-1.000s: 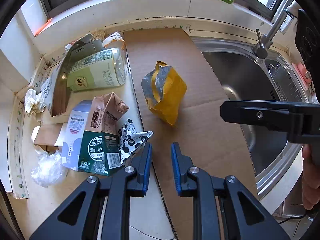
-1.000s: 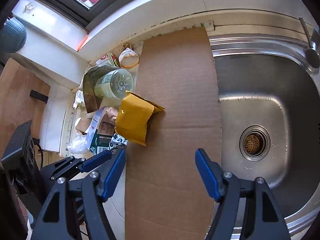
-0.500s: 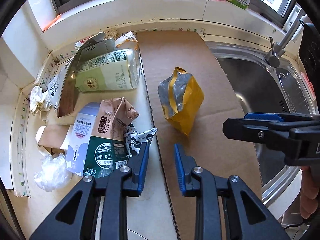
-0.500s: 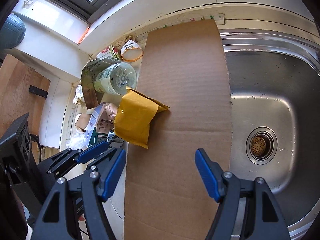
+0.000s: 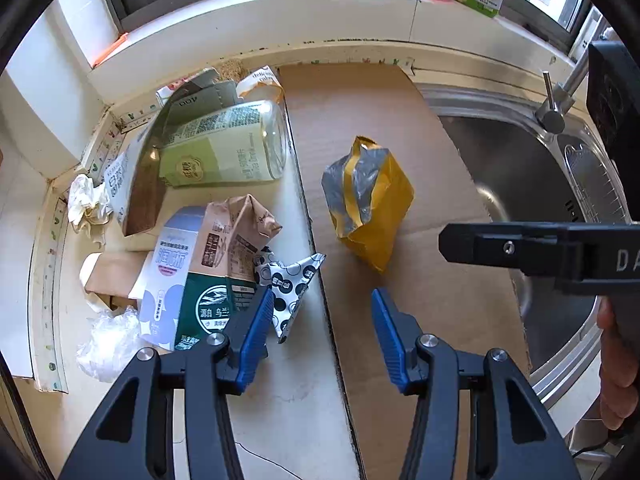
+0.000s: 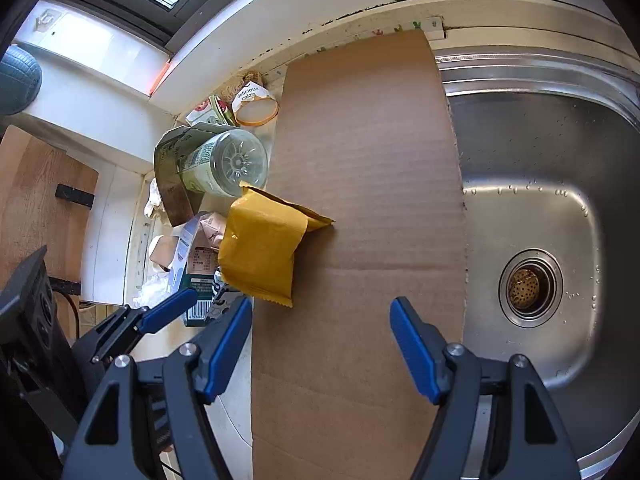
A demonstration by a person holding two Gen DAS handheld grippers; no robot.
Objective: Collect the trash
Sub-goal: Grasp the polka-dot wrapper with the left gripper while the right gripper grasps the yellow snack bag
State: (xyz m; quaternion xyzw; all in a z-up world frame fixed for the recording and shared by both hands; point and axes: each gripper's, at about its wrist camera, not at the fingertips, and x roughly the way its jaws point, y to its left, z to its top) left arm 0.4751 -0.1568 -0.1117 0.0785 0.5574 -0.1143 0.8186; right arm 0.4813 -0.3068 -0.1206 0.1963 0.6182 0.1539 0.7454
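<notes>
Your left gripper (image 5: 322,316) points down at the white counter (image 5: 288,400) just left of the cardboard sheet (image 5: 360,100); its jaws have just been opening and now stand apart with nothing between them, the left blue pad beside the black-and-white dotted wrapper (image 5: 294,280) without pressing it; your right gripper (image 6: 322,340) hangs over the cardboard with its jaws wide and empty; the yellow snack bag (image 5: 372,204) lies crumpled on the cardboard near its left edge, ahead of both grippers and apart from them, its torn silver lining showing in the left wrist view; the rest of the trash sits in a heap on the counter left of the cardboard: a green-labelled clear bottle (image 5: 224,148) on its side, a green and brown carton (image 5: 224,264) beside a pale blue one (image 5: 168,272), crumpled white paper (image 5: 86,204) and a clear plastic scrap (image 5: 106,340); the steel sink (image 6: 528,200) lies right of the cardboard, its drain (image 6: 526,282) bare; your right hand (image 5: 616,368) shows at the left view's right edge
</notes>
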